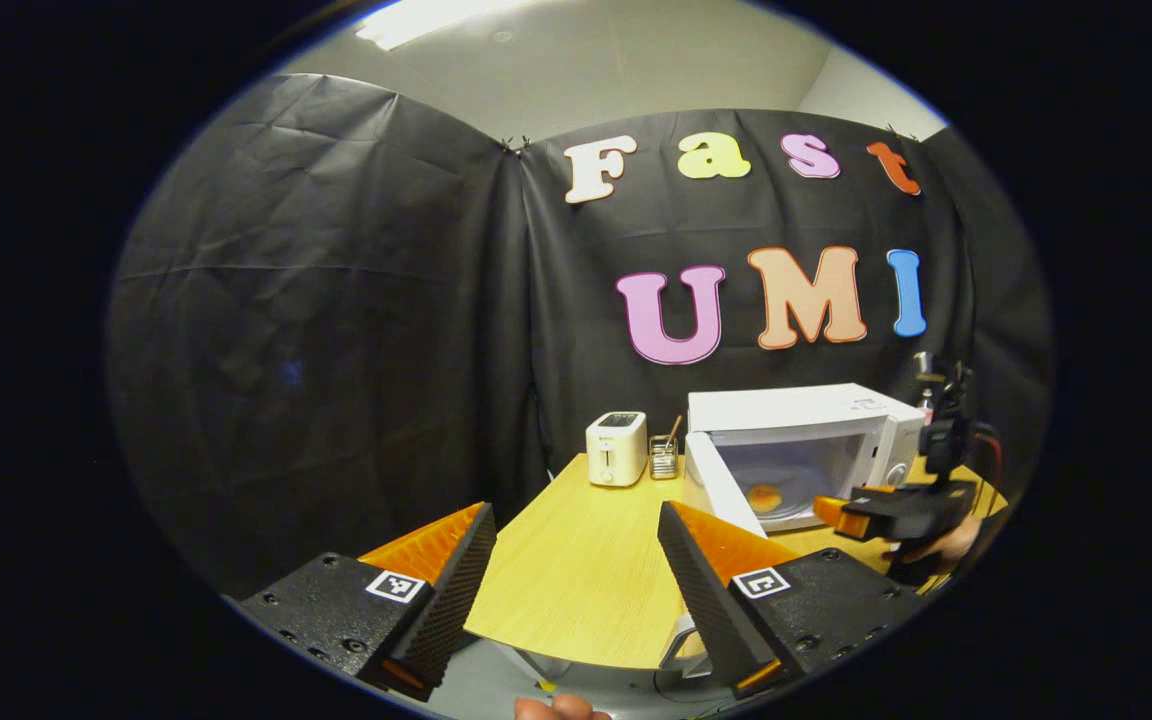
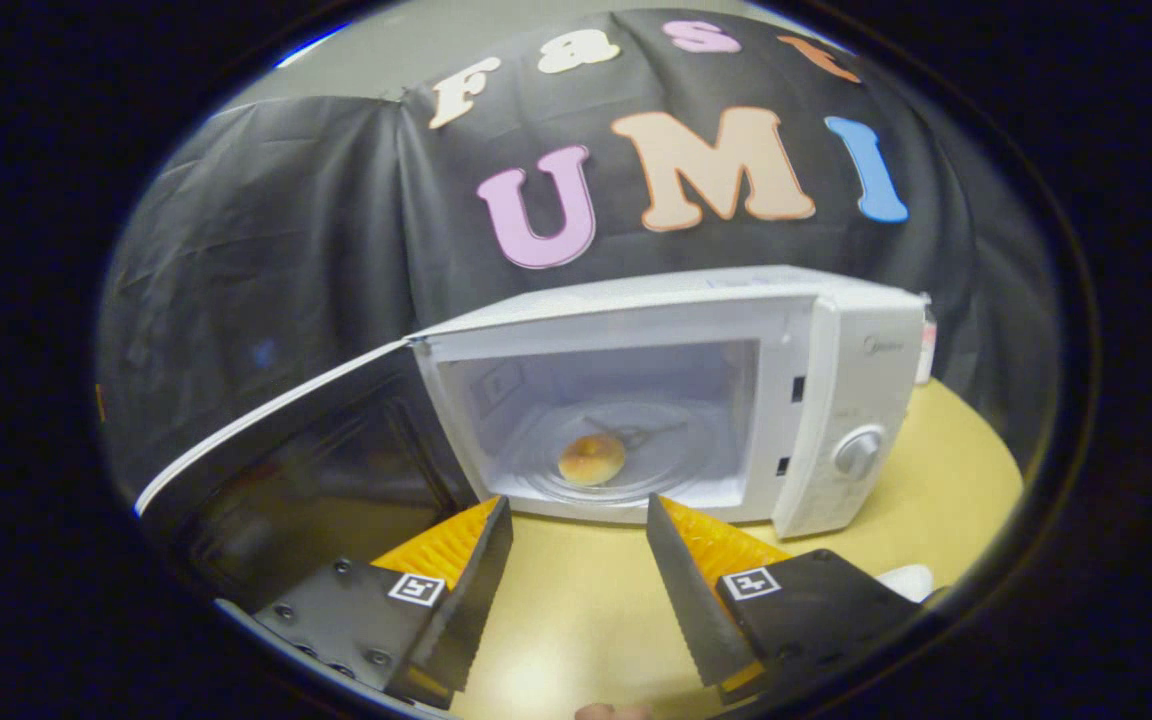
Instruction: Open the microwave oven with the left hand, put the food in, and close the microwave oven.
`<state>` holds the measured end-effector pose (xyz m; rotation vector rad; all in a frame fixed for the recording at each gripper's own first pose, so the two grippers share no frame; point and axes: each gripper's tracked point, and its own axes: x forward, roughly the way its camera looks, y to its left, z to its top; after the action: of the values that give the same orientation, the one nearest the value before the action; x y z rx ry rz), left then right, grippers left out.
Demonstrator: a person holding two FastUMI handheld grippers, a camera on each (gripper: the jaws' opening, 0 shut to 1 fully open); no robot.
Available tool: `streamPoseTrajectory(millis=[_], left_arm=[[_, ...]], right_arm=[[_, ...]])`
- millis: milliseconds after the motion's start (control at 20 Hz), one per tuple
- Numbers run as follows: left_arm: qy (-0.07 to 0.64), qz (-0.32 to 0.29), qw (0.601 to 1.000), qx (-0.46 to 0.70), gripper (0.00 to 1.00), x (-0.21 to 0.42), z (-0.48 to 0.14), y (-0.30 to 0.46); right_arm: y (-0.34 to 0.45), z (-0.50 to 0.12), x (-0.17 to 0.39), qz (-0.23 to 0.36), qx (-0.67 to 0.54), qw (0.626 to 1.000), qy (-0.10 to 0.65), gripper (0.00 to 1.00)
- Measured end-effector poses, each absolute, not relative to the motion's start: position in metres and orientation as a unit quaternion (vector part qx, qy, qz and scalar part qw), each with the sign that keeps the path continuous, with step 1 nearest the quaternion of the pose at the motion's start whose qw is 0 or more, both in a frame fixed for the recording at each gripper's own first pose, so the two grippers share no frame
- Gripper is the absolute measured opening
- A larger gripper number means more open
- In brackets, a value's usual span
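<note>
The microwave (image 2: 676, 330) is white, its open door (image 2: 276, 470) white along the edge with a dark, glossy inner window. The food (image 2: 591, 459) on the clear turntable is golden brown. The table (image 1: 576, 570) is pale yellow wood grain. Near its far edge, the toaster (image 1: 616, 448) is cream with a dark top. Each gripper body carries a small black-and-white square marker (image 2: 416, 588).
</note>
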<state>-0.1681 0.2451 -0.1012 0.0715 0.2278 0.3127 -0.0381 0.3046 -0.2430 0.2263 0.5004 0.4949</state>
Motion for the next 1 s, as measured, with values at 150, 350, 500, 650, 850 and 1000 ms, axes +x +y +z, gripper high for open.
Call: streamPoseTrajectory(millis=[150, 350, 500, 650, 850, 1000], left_arm=[[0.149, 0.16, 0.976, 0.022, 0.75, -0.176, -0.131, 0.25], [0.213, 0.18, 0.96, -0.012, 0.1, -0.185, -0.188, 0.248], [0.258, 0.127, 0.957, -0.045, 0.01, -0.183, -0.229, 0.214], [0.286, 0.11, 0.952, 0.001, 0.0, -0.18, -0.25, 0.203], [0.298, 0.063, 0.952, 0.029, 0.0, -0.169, -0.252, 0.169], [0.298, 0.021, 0.953, 0.042, 0.0, -0.152, -0.249, 0.135]], right_arm=[[0.277, -0.208, -0.042, 0.244, 0.094, 0.943, 0.206, 0.8], [0.236, -0.174, -0.038, 0.22, 0.101, 0.953, 0.182, 0.8], [0.209, -0.145, -0.027, 0.202, 0.097, 0.962, 0.152, 0.8], [0.189, -0.119, -0.024, 0.187, 0.118, 0.965, 0.139, 0.85], [0.158, -0.1, -0.021, 0.158, 0.132, 0.971, 0.123, 0.79], [0.132, -0.099, -0.019, 0.134, 0.129, 0.975, 0.118, 0.79]])
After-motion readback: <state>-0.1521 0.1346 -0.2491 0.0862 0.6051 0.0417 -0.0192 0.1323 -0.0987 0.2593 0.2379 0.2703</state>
